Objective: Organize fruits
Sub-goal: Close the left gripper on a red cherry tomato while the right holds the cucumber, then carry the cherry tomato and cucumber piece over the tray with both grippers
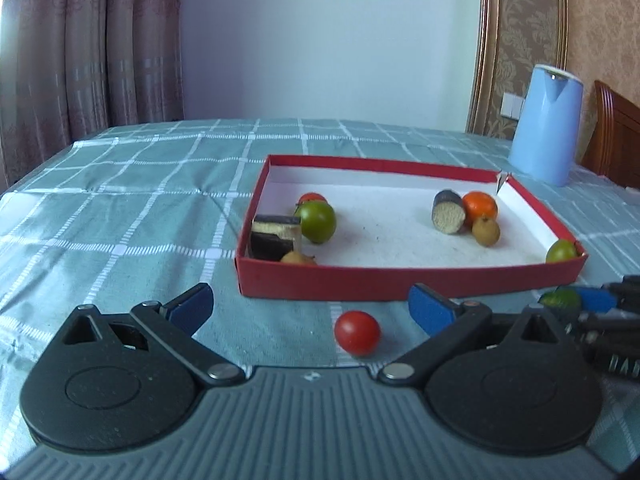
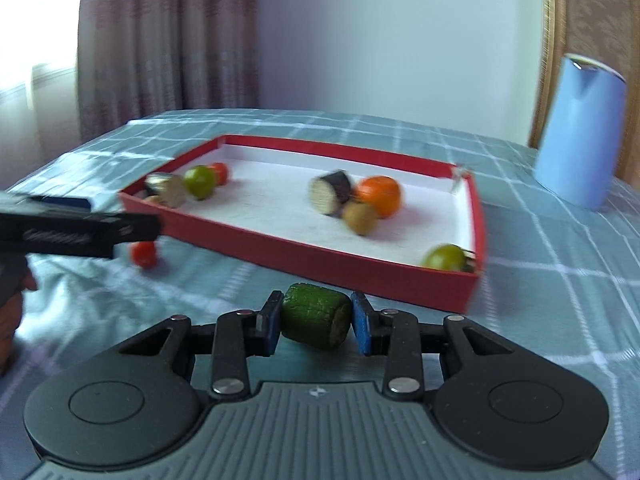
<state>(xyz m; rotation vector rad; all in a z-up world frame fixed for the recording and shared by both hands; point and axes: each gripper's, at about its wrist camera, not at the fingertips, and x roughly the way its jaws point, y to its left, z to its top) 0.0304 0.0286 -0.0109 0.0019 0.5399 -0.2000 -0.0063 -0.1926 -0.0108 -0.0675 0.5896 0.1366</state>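
Clamping a green cylinder, the right gripper sits at the red tray's six o'clock; the left gripper gapes wide around a red tomato. Gripper lettering unreadable.

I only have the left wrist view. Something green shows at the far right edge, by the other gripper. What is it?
Observer: A green cylinder piece, clamped between the right gripper's pads.
Operator: Is it over the box?
Observer: No, it is short of the red box's near wall, over the tablecloth.
Operator: Is my gripper visible there?
Observer: Yes, the left gripper enters at the left edge, beside the red tomato.
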